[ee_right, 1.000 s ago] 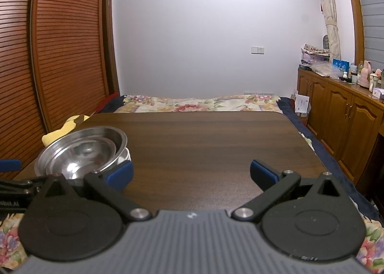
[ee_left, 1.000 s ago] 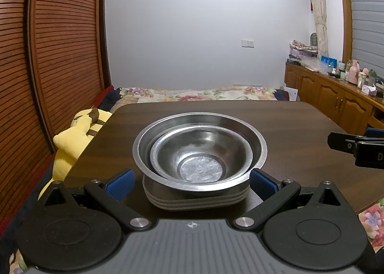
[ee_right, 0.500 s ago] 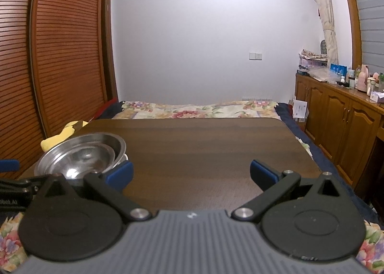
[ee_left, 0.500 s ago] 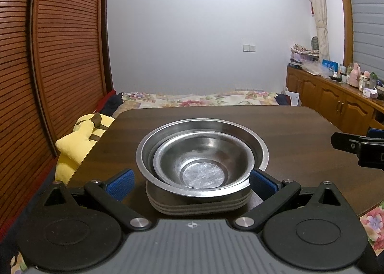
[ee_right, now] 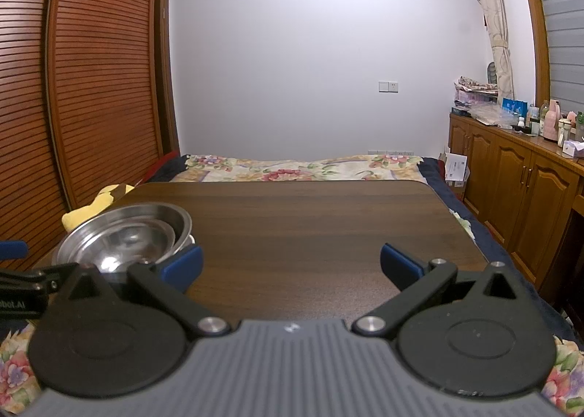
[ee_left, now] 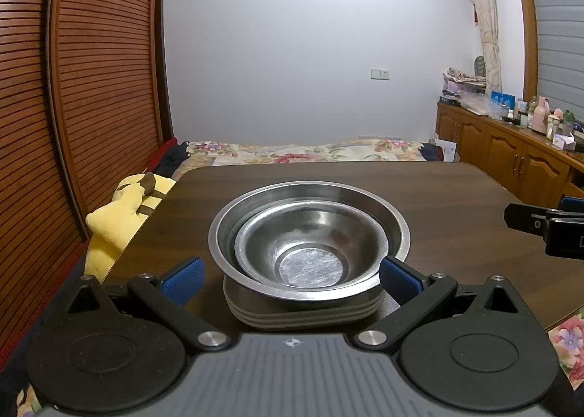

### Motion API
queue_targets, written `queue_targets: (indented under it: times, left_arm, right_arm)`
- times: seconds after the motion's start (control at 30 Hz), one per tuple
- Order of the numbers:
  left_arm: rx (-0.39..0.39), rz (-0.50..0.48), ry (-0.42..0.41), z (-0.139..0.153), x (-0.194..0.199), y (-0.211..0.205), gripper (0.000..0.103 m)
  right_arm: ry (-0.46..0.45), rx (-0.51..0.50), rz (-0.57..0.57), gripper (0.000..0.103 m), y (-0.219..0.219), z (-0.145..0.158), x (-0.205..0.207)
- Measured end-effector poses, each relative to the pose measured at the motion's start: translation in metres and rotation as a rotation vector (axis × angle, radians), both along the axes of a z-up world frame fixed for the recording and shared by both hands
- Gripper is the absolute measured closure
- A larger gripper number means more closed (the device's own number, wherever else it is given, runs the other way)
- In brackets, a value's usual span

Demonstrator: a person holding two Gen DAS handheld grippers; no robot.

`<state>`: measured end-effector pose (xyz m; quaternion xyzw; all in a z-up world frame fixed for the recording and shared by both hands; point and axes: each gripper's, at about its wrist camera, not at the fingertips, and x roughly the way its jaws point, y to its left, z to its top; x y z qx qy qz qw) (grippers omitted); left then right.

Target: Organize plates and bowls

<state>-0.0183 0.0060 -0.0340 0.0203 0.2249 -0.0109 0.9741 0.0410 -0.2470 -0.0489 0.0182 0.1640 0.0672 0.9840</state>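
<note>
1. Steel small bowl is sitting nested in large bowl, atop stacked plates, near table left edge.
2. I am keeping left gripper and right gripper spread wide, grasping nothing.
3. Stacking is looking finished; nothing loose is showing.

A home bedroom: a floral bed ahead, slatted wardrobe left, wooden cabinets right.

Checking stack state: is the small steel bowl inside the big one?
Yes. The small bowl sits nested upright in the big bowl, both atop the plates.
</note>
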Motion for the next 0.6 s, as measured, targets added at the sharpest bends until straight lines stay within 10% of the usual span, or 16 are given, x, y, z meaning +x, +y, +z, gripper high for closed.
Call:
queue_targets:
  times: [0.6]
  left_arm:
    - [0.001, 0.001, 0.001, 0.0001, 0.0011, 0.0019, 0.0]
  right_arm:
    - [0.0, 0.002, 0.0, 0.0, -0.0004, -0.0007, -0.0002]
